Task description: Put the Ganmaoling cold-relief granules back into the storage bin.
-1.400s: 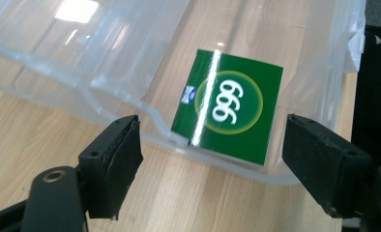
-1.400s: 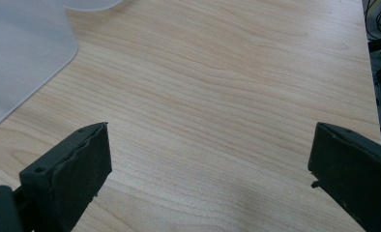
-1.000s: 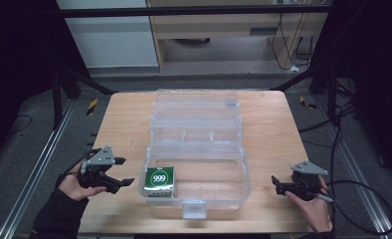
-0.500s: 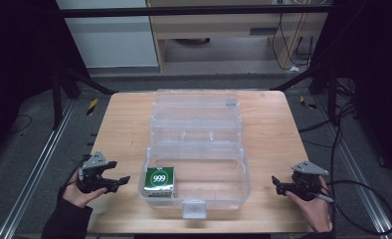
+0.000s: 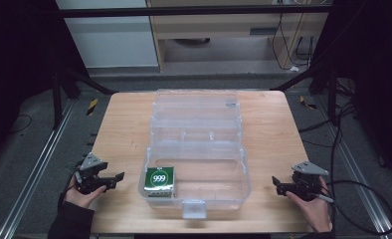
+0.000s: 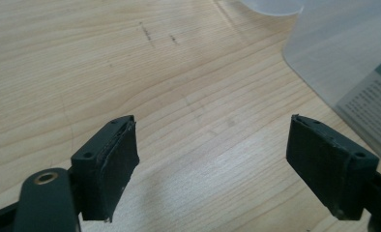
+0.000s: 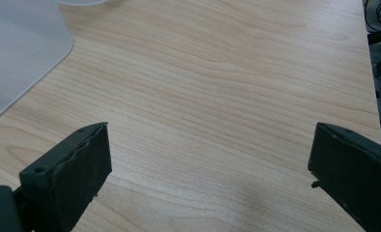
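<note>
A clear plastic organiser box [image 5: 196, 149] stands open in the middle of the wooden table [image 5: 124, 129]. In its near-left corner lies a green pack marked 999 [image 5: 159, 180]. My left gripper [image 5: 115, 179] rests low at the table's near-left, left of the box, open and empty; in the left gripper view [image 6: 210, 164] bare wood lies between its jaws and the box wall [image 6: 333, 48] shows at right. My right gripper [image 5: 278, 188] rests at the near-right, also open and empty, with bare wood between its jaws [image 7: 210, 179].
The box lid [image 5: 196, 102] stands up at the back of the box. A latch tab [image 5: 194, 209] sticks out at the box's near edge. Metal rails [image 5: 40, 159] and cables [image 5: 353, 199] run along the floor on both sides of the table.
The left hand has drawn its gripper down and back toward the near-left edge of the table. The right gripper has stayed where it was.
</note>
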